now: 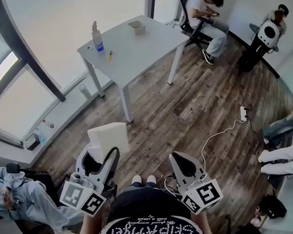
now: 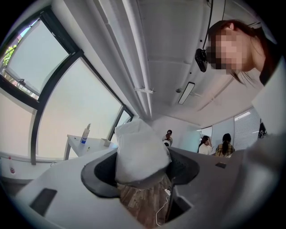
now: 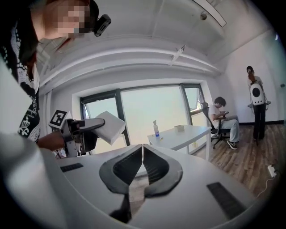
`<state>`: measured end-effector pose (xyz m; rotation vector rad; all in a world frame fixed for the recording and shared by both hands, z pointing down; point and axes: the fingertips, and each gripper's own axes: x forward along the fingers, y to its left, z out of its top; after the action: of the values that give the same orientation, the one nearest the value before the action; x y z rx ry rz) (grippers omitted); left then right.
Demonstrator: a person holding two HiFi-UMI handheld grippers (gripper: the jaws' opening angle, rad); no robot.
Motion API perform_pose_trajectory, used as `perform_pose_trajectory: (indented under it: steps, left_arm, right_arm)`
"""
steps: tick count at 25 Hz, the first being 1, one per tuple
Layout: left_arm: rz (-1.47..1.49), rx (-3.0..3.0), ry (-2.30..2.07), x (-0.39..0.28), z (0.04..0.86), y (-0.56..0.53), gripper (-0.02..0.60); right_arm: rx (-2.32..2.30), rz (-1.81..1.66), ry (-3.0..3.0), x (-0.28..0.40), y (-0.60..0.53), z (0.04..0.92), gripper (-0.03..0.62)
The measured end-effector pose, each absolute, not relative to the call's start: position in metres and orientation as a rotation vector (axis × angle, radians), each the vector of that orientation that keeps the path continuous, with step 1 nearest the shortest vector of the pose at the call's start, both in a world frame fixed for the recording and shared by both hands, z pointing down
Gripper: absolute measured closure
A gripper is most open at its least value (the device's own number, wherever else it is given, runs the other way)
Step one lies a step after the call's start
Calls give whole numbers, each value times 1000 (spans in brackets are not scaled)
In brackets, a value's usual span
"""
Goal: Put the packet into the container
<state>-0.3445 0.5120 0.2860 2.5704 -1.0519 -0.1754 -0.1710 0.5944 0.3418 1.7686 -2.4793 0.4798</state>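
Observation:
A white packet (image 1: 107,139) sits clamped between the wide-spread jaws of my left gripper (image 1: 103,156), held up over the wooden floor. In the left gripper view the packet (image 2: 138,152) fills the gap between the jaws of the left gripper (image 2: 140,167). My right gripper (image 1: 179,158) is beside it, shut with nothing in it; its jaws meet in the right gripper view (image 3: 142,148). That view also shows the packet (image 3: 110,127) in the left gripper (image 3: 85,127). The container (image 1: 137,27), a small open beige box, stands on the far white table (image 1: 131,54), well away from both grippers.
A spray bottle (image 1: 97,37) and a small yellow item (image 1: 110,55) lie on the table. A person (image 1: 206,17) sits in a chair beyond it, others stand at the right and sit at the left. A power strip with cable (image 1: 242,113) lies on the floor.

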Motion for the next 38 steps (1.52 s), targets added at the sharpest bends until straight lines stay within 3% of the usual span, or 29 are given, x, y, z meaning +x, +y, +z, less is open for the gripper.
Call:
perform_pose_trajectory:
  steps: [18,38]
  left_arm:
    - [-165,2583,-1110,-300,293,511,293]
    - [-196,2652,-993,-255,276,343,293]
  right_arm:
    - [1764,525,-2543,-130,603,353,579]
    - [1809,543,-2488,-115,436,347,577]
